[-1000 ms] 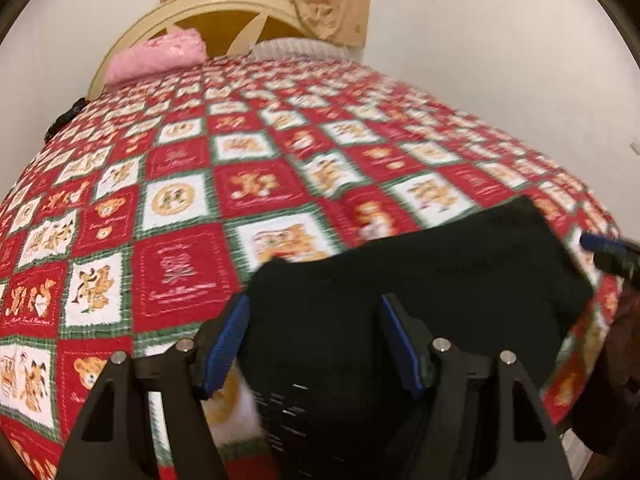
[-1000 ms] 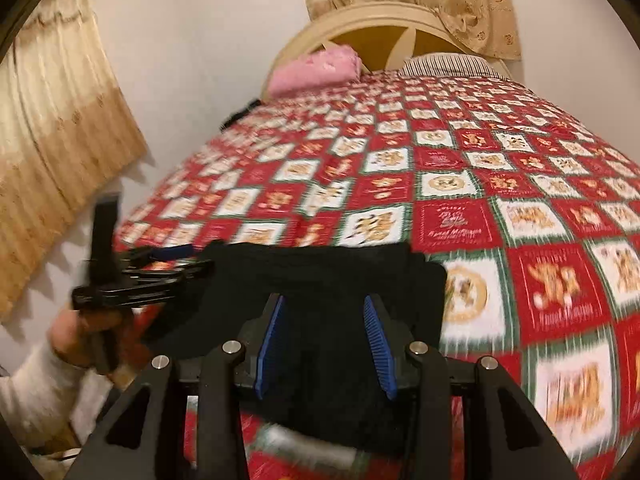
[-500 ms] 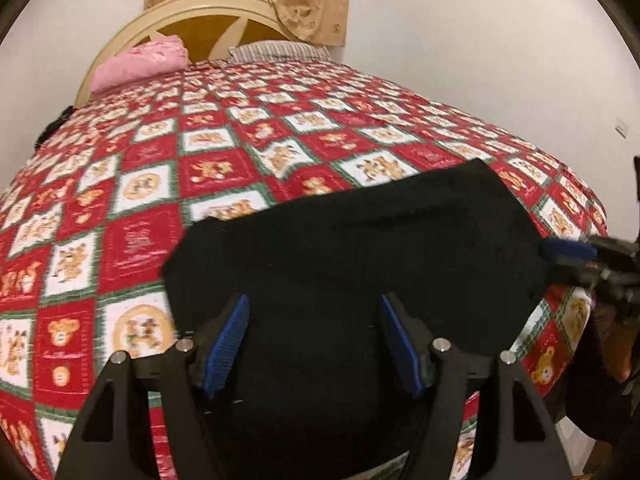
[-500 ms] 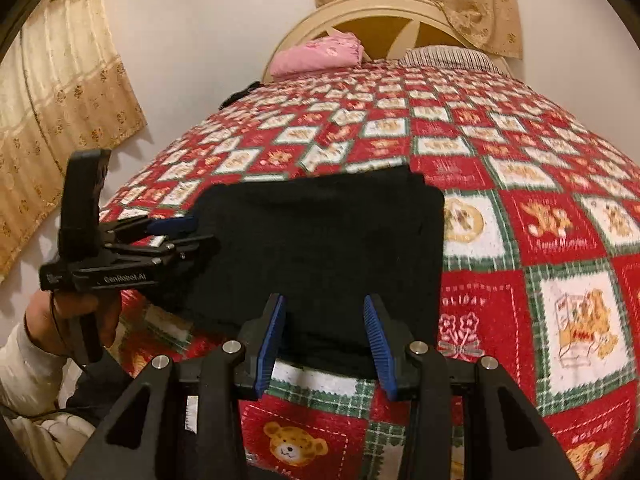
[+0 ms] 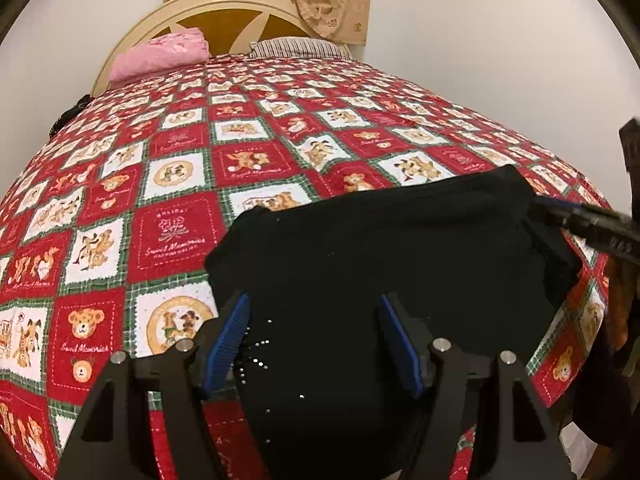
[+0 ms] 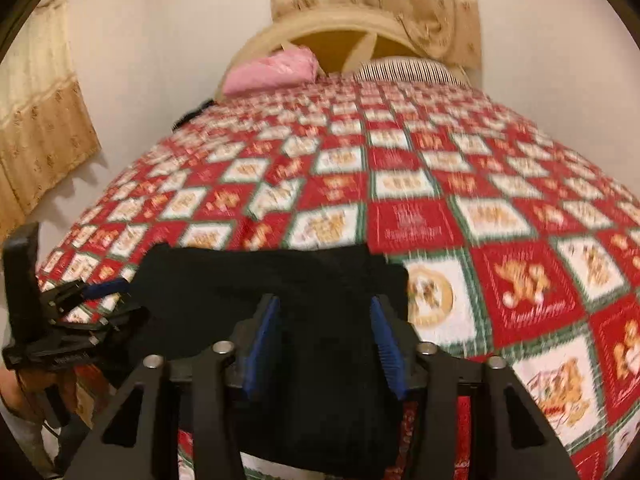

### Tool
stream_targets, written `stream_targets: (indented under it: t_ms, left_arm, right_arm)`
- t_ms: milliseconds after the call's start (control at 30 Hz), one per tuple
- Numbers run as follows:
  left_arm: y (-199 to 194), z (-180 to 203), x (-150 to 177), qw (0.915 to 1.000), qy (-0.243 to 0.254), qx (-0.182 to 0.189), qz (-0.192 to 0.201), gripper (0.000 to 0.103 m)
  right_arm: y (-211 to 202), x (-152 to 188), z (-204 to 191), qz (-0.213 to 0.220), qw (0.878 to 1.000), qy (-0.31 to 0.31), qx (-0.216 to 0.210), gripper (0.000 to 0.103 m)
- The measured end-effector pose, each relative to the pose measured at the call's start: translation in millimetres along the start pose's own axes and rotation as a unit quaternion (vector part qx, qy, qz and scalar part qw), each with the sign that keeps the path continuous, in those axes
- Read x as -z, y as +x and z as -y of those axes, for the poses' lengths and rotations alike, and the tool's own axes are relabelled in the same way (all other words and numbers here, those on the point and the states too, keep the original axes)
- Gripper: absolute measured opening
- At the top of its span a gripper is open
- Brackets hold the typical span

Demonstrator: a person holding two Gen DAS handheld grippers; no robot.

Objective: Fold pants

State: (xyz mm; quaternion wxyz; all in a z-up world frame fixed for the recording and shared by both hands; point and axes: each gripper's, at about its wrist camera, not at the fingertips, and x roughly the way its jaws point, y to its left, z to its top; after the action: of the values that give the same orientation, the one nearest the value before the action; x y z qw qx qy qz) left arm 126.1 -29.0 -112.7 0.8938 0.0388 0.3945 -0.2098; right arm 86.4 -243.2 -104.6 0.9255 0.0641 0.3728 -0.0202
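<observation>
Black pants (image 5: 380, 248) lie flat near the front edge of the bed, a wide dark shape on the quilt. My left gripper (image 5: 316, 340) hovers over their near left part, jaws wide apart, with fabric below and between the blue pads (image 5: 230, 340). Over the right part, my right gripper (image 6: 324, 340) stands with a narrower gap, and black cloth (image 6: 260, 272) shows between its pads. Neither pair of pads visibly presses the cloth. The right wrist view is blurred. Each gripper shows in the other's view: left gripper (image 6: 112, 300), right gripper (image 5: 560, 216).
A red, white and green patchwork quilt (image 5: 240, 152) covers the whole bed. At the head lie a pink pillow (image 5: 160, 54) and a striped pillow (image 5: 296, 48) against a round headboard (image 6: 340, 28). A beige curtain (image 6: 40, 140) hangs left.
The right wrist view pulled back half a second ago, then swung in low over the pants again and is now blurred. The left view shifted only slightly. Both jaw gaps look unchanged.
</observation>
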Motion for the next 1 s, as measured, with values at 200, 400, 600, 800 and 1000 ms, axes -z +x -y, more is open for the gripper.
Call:
stream_targets:
  t_ms: [200, 400, 600, 800, 1000]
  left_arm:
    - [1, -1, -3, 1.0000, -0.002, -0.002, -0.001, 0.069]
    - [-1, 0, -4, 0.9999, 0.007, -0.009, 0.000, 0.069]
    - [1, -8, -1, 0.9998, 0.003, -0.021, -0.002, 0.070]
    - [-7, -33, 8, 0.9988, -0.011, -0.030, 0.036, 0.103]
    - [12, -48, 6, 0.9982, -0.058, 0.014, 0.011, 0.103]
  right_arm:
    - [2, 11, 9, -0.009, 1.000, 0.005, -0.001, 0.023]
    - [-12, 6, 16, 0.009, 1.000, 0.000, -0.008, 0.008]
    - [9, 17, 32, -0.011, 1.000, 0.017, -0.016, 0.009]
    - [-7, 14, 47, 0.013, 0.996, 0.065, -0.055, 0.072]
    - [9, 15, 60, -0.003, 0.990, 0.104, -0.093, 0.072]
